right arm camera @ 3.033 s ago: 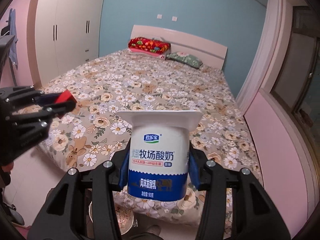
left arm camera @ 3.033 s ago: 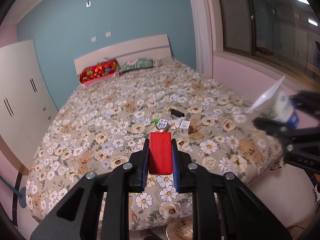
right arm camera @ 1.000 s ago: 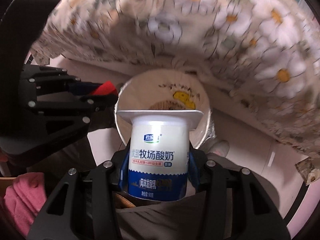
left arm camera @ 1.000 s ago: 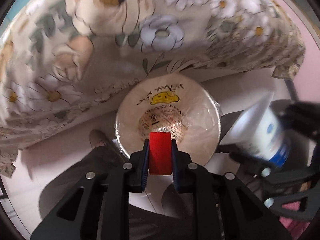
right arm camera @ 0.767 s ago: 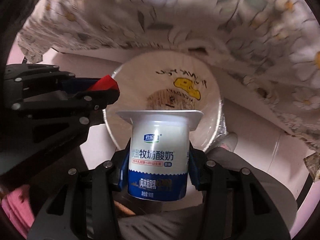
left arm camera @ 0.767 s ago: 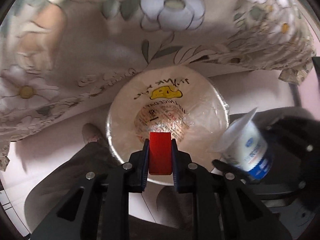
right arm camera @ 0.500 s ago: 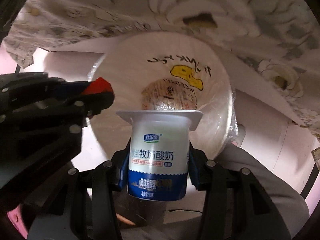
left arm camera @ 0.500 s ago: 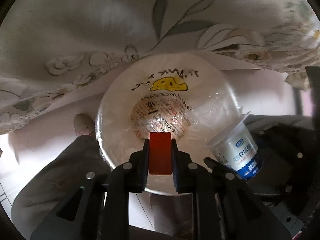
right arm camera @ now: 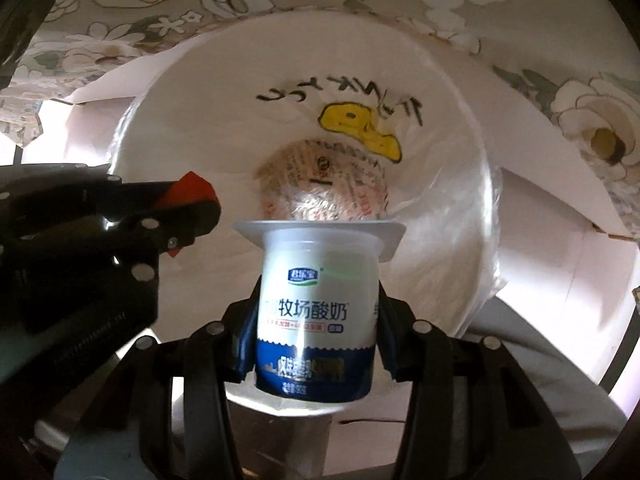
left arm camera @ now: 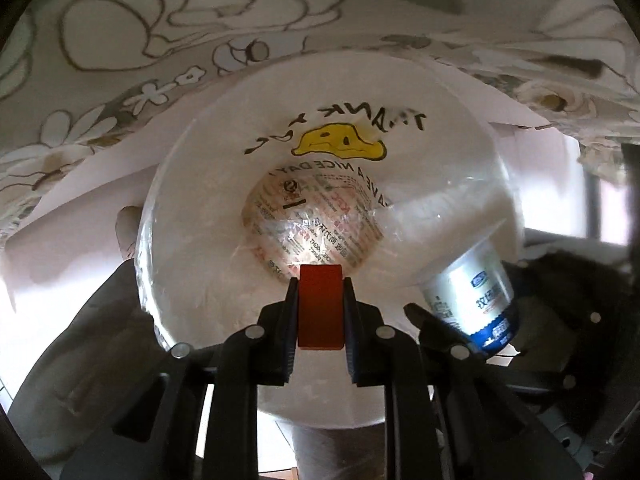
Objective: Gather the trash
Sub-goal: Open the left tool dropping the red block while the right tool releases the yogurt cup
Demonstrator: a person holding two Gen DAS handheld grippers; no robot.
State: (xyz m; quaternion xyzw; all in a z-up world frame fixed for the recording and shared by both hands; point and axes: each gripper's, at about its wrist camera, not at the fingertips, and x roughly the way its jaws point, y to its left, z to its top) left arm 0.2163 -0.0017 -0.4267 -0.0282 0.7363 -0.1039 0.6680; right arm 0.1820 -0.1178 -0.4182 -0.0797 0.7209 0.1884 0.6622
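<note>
Both grippers point down over a round white trash bin lined with a clear plastic bag printed with a yellow face. My left gripper is shut on a flat red box; its tip hangs over the bin's mouth. My right gripper is shut on a white and blue yogurt cup, held upright above the bin. The cup shows at the right of the left wrist view. In the right wrist view the left gripper with the red box sits at the left.
A floral bedspread hangs over the bed's side just behind the bin. A person's grey trouser legs and a shoe stand on both sides of the bin on a pale floor.
Both grippers have dropped toward the bin, which now fills much more of each view. The red box and the yogurt cup stay held.
</note>
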